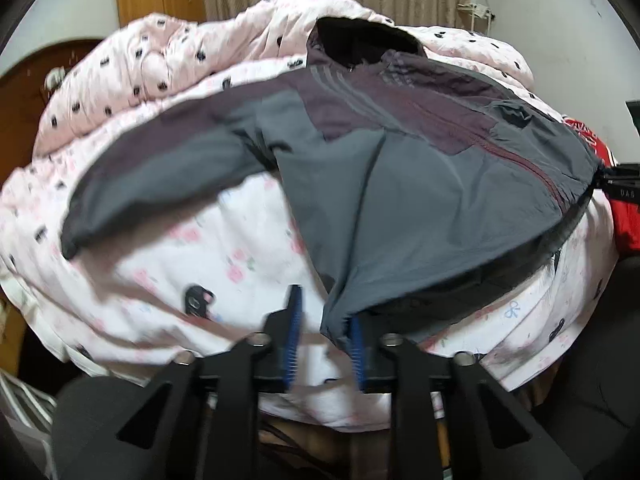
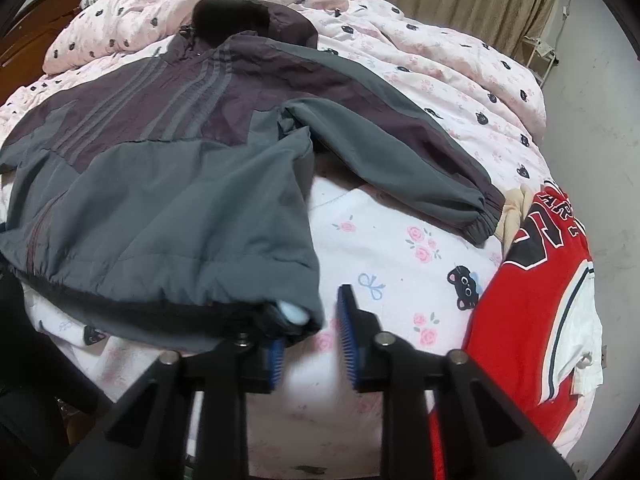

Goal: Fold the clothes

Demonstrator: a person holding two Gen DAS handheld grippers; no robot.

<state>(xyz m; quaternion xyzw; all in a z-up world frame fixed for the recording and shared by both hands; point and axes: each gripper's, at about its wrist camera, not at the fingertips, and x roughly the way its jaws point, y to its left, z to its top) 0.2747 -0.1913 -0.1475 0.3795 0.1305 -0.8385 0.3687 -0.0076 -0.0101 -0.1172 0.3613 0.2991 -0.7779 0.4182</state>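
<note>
Jacket (image 2: 160, 184) lay spread on flowered bedspread (image 2: 400, 248), red jersey (image 2: 532, 300) beside it; left gripper (image 1: 326, 322) and right gripper (image 2: 310, 320) each straddled a hem corner, jaws not yet clamped

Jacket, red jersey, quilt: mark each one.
jacket (image 2: 168, 208): right wrist view, grey lower front panel.
red jersey (image 2: 528, 304): right wrist view, red body below the lettering.
quilt (image 1: 132, 64): left wrist view, bunched pink part behind the jacket.
</note>
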